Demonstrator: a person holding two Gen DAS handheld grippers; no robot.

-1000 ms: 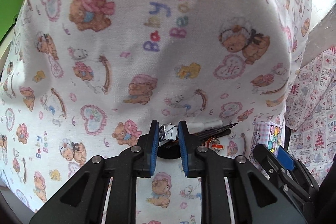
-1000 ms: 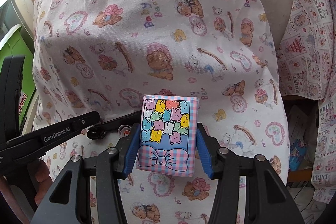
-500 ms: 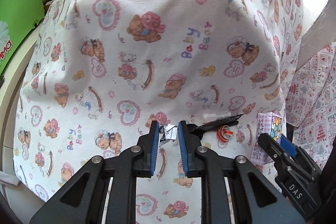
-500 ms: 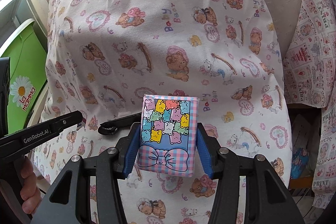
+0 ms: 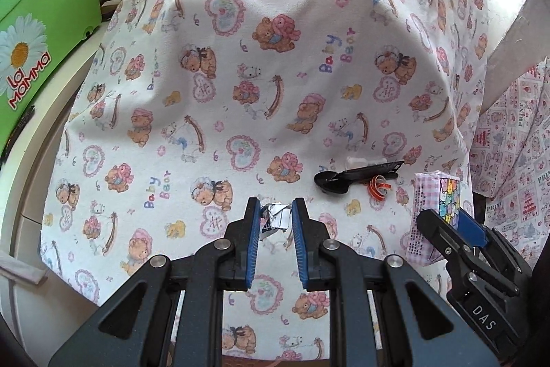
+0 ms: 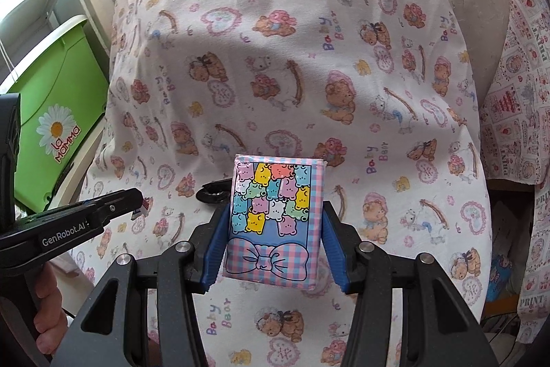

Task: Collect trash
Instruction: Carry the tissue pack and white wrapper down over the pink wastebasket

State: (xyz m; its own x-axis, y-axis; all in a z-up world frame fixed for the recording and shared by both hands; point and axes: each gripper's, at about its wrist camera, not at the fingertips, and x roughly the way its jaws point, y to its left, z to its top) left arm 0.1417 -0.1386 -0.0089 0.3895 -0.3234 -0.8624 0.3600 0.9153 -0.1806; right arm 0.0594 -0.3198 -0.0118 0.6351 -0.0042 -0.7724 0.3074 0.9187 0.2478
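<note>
My left gripper [image 5: 275, 212] is shut on a small crumpled silver-white wrapper [image 5: 276, 217], held above a teddy-bear print tablecloth [image 5: 240, 74]. My right gripper [image 6: 273, 219] is shut on a pink-and-blue checked tissue packet [image 6: 275, 215] printed with coloured bears and a bow. The same packet [image 5: 436, 215] shows at the right of the left wrist view, with the right gripper [image 5: 457, 229] around it. A black plastic spoon [image 5: 357, 176], a white stick [image 5: 364, 162] and an orange curled strip [image 5: 378, 186] lie on the cloth. The left gripper [image 6: 137, 205] enters the right wrist view from the left.
A green bin [image 5: 37, 33] with a daisy logo stands left of the table, also seen as the green bin [image 6: 58, 112]. Another patterned cloth [image 6: 522, 92] hangs at the right. A person's hand [image 6: 44, 315] grips the left tool's handle.
Both grippers have pulled back from the table and risen, each keeping its item. The left one shifted left, so the spoon and strip now lie farther right and the green bin shows.
</note>
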